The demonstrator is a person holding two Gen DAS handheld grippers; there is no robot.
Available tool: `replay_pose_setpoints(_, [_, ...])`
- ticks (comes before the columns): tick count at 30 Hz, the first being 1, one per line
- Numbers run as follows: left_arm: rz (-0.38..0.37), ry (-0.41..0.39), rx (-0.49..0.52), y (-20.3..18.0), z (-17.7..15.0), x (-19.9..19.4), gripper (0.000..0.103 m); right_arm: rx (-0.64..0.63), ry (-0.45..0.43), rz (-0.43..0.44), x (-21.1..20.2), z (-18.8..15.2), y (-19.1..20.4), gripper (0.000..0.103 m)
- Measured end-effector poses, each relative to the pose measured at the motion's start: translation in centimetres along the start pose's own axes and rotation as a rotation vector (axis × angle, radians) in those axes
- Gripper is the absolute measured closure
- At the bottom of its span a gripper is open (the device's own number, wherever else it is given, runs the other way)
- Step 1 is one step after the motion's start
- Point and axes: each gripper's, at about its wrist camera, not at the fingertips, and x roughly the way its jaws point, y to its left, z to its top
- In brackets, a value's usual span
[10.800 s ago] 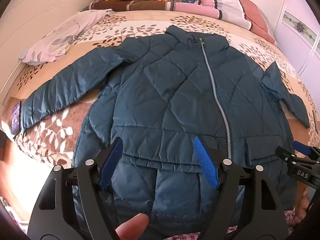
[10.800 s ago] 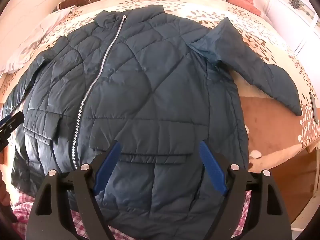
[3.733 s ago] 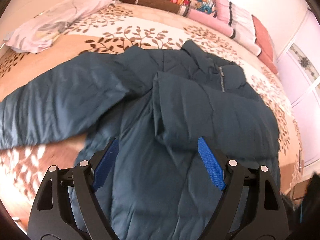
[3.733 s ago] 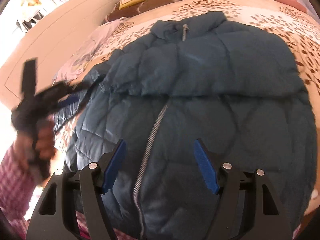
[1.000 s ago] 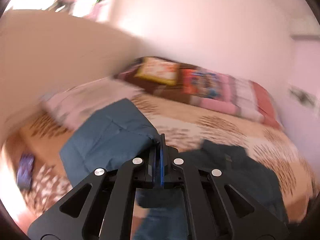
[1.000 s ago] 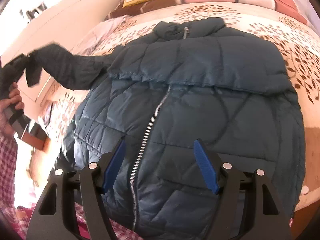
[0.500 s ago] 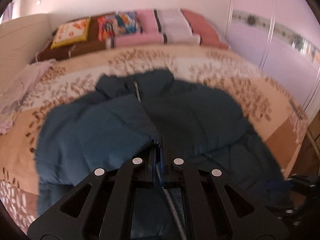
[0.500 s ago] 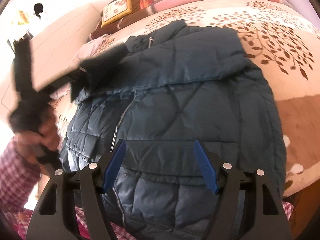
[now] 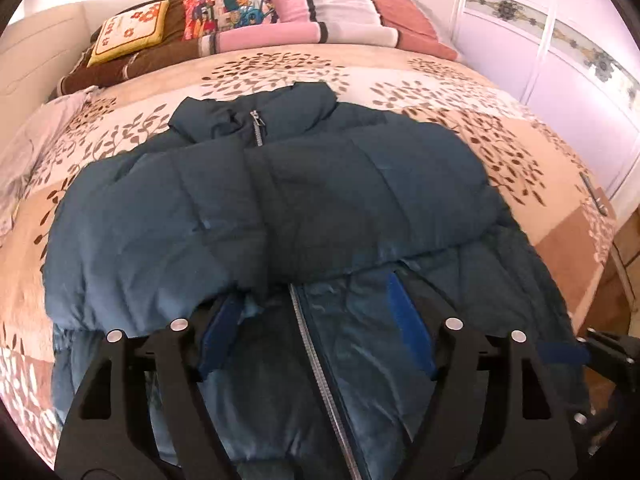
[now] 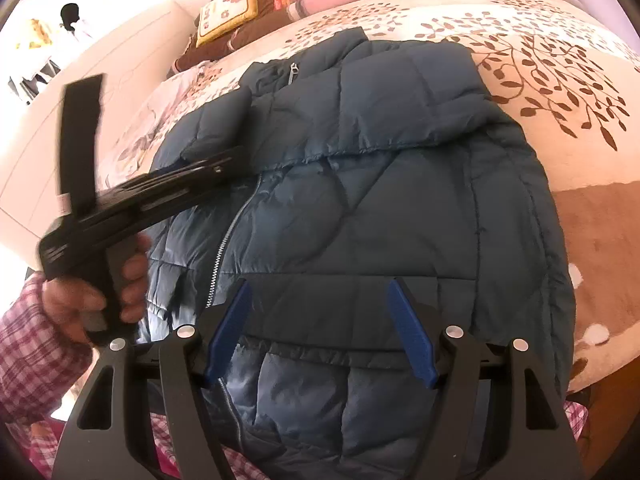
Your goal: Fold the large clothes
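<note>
- One quilted teal jacket (image 9: 280,208) lies zip-up on the bed (image 9: 532,152), both sleeves folded across its chest: two sleeves, one zip (image 9: 316,364) down the middle.
- Two grippers. The left gripper (image 9: 316,328) hangs over the jacket's lower front; its jaws have just been opening and now stand wide with nothing pinched, the left sleeve's cuff (image 9: 224,280) just ahead of them.
- The right gripper (image 10: 320,332) hovers over the hem side, jaws wide apart, holding nothing.
- One hand (image 10: 92,292) in a plaid sleeve (image 10: 36,348) grips the left tool's handle.
- Several pillows (image 9: 280,12) are stacked at the bed's head.
</note>
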Motion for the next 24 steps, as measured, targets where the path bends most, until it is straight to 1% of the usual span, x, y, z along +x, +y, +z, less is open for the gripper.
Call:
replay_pose_setpoints(1, [-0.009, 0.002, -0.010, 0.3, -0.1, -0.4, 0.028, -0.001, 0.003, -0.001, 0.0, 0.0, 0.1, 0.034])
replay_pose_setpoints(3, [-0.052, 0.009, -0.048, 1.1, -0.4, -1.5, 0.025, -0.009, 0.003, -0.002, 0.1, 0.0, 0.6, 0.034])
replay_pose_setpoints(6, [-0.082, 0.000, -0.095, 2.3, -0.8, -3.1, 0.025, -0.028, 0.001, -0.007, 0.1, 0.2, 1.2, 0.034])
replay_pose_setpoints(8, [-0.084, -0.018, -0.119, 3.2, -1.3, -4.6, 0.024, -0.036, 0.005, -0.007, 0.2, 0.3, 1.6, 0.034])
replay_pose_setpoints(11, [-0.051, -0.033, -0.136, 4.6, -2.5, -6.1, 0.024, -0.055, 0.006, -0.008, 0.4, 0.5, 2.4, 0.034])
replay_pose_setpoints(14, [0.030, -0.039, -0.149, 6.1, -4.0, -7.4, 0.024, -0.082, 0.010, -0.004, 1.0, 0.9, 3.5, 0.034])
replay_pose_setpoints(15, [0.071, -0.040, -0.156, 6.7, -4.8, -7.9, 0.024, -0.089, 0.013, -0.003, 1.2, 1.1, 3.9, 0.034])
replay_pose_setpoints(17, [0.116, -0.035, -0.175, 7.6, -5.9, -8.3, 0.024, -0.110, 0.017, -0.001, 1.7, 1.4, 4.8, 0.034])
replay_pose_setpoints(21, [0.160, -0.012, -0.226, 9.4, -8.1, -8.9, 0.024, -0.166, 0.029, -0.008, 3.1, 2.3, 6.9, 0.033])
replay_pose_setpoints(24, [0.169, -0.010, -0.260, 10.4, -9.4, -9.5, 0.024, -0.207, 0.021, -0.015, 3.9, 3.1, 8.5, 0.031])
